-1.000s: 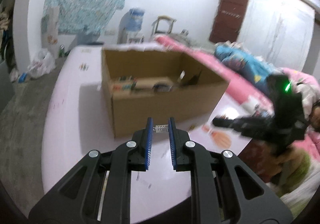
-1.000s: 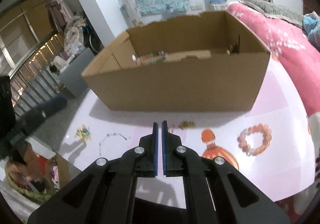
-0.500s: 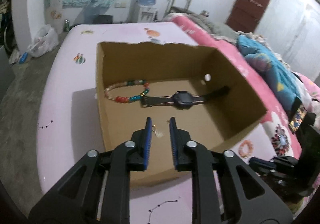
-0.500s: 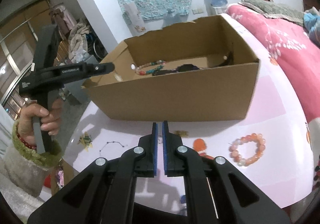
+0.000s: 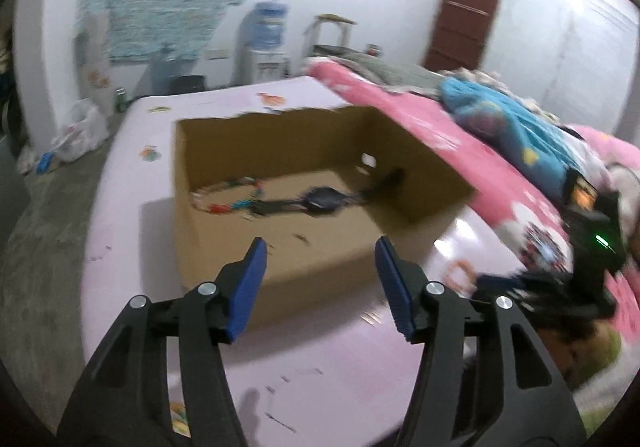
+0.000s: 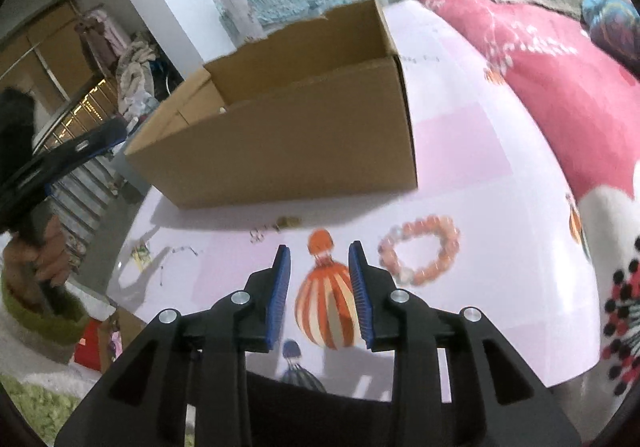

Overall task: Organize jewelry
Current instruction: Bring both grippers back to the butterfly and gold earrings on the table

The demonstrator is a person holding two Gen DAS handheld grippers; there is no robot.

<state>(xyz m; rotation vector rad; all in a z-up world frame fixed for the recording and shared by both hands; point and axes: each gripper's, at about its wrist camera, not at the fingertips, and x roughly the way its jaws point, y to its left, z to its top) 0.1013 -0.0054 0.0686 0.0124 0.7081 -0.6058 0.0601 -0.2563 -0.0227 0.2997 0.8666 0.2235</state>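
An open cardboard box (image 5: 280, 263) stands on the lilac table (image 5: 120, 207). Inside lie a multicoloured bead bracelet (image 5: 224, 199) and a dark watch (image 5: 324, 199); a small blurred speck (image 5: 300, 237) lies on the box floor nearer me. My left gripper (image 5: 320, 243) hovers before the box's near wall, its jaws opening, with nothing between them. In the right wrist view a pink-orange bead bracelet (image 6: 420, 255) lies on the table just right of my right gripper (image 6: 319, 247). Its jaws are opening over a printed balloon and hold nothing.
Small earrings (image 6: 256, 235) and a gold trinket (image 6: 288, 222) lie before the box (image 6: 300, 135). A thin chain (image 6: 180, 251) lies further left. A pink bed (image 6: 560, 59) borders the table's right side. A hand (image 6: 44, 251) grips the left tool.
The left gripper carried a small silver piece up over the box, then drew back with jaws spread and the piece gone. The right gripper shifted towards the pink bracelet and its jaws parted.
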